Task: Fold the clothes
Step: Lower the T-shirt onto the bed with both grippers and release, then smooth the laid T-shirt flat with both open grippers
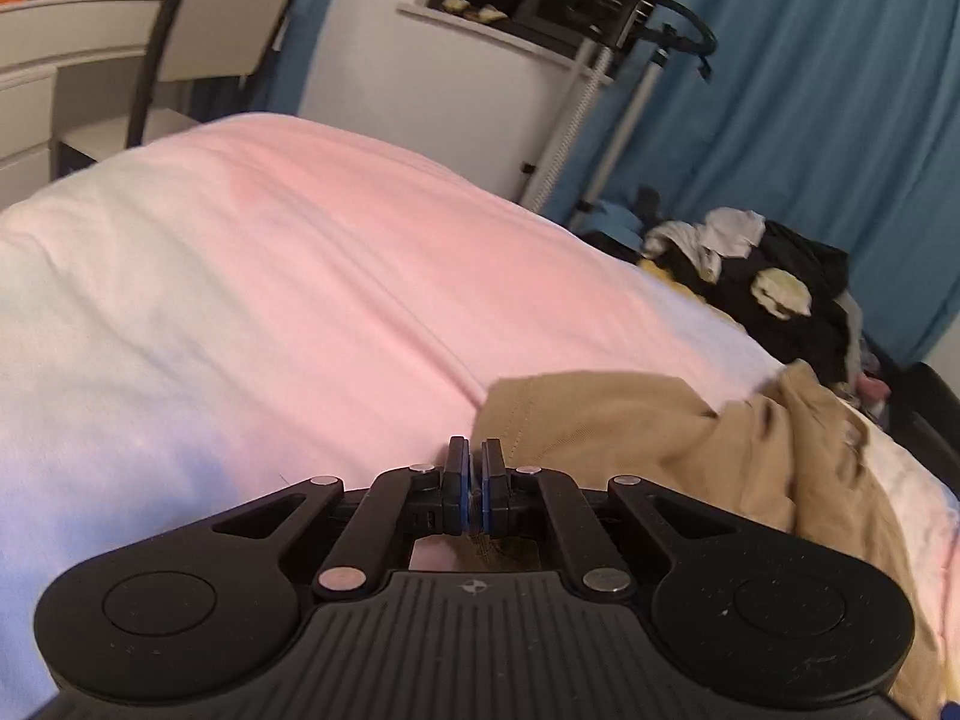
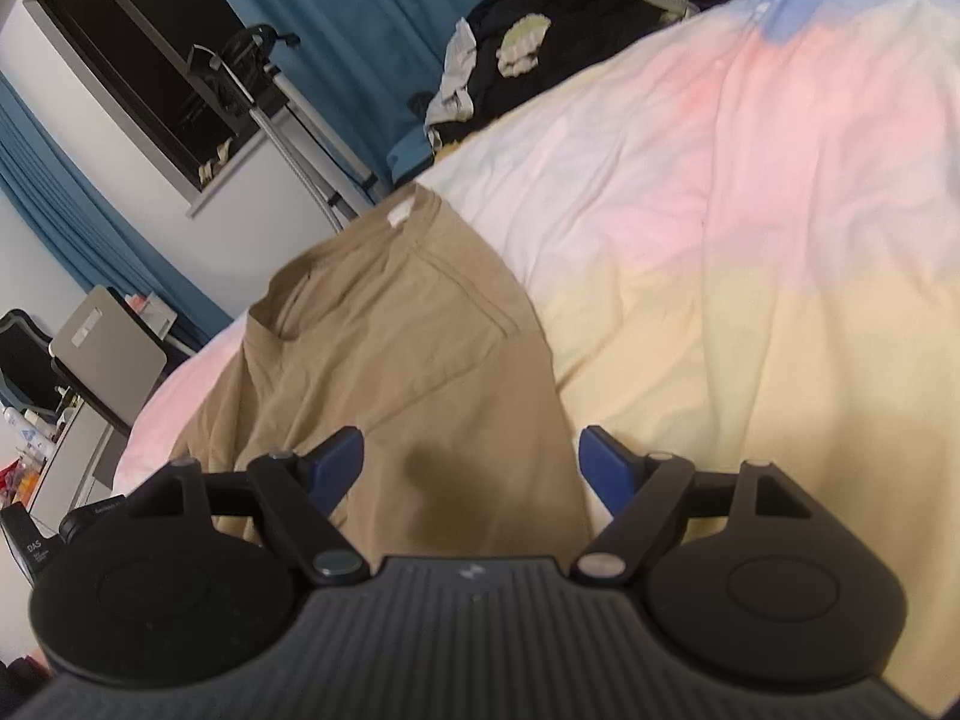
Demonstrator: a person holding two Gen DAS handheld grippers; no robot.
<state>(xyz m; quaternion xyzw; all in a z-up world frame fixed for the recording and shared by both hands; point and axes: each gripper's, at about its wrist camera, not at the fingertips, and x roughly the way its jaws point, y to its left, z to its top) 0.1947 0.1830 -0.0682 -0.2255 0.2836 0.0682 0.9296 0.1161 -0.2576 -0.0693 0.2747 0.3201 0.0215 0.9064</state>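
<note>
Item: tan T-shirt (image 2: 390, 336), lying on the pastel bed cover (image 2: 750, 240) near the bed's edge, collar toward the curtain side, one portion rumpled. Left gripper (image 1: 474, 474): fingers pressed together, apparently pinching a thin bit of the shirt's cloth. Right gripper (image 2: 471, 462): fingers wide apart, poised over the shirt's lower part. Background: dark laundry heap (image 2: 540, 18) at the bed's far edge. Handling note: keep the pinched edge taut and low; grip the opposite edge squarely so the fold lands flat.
</note>
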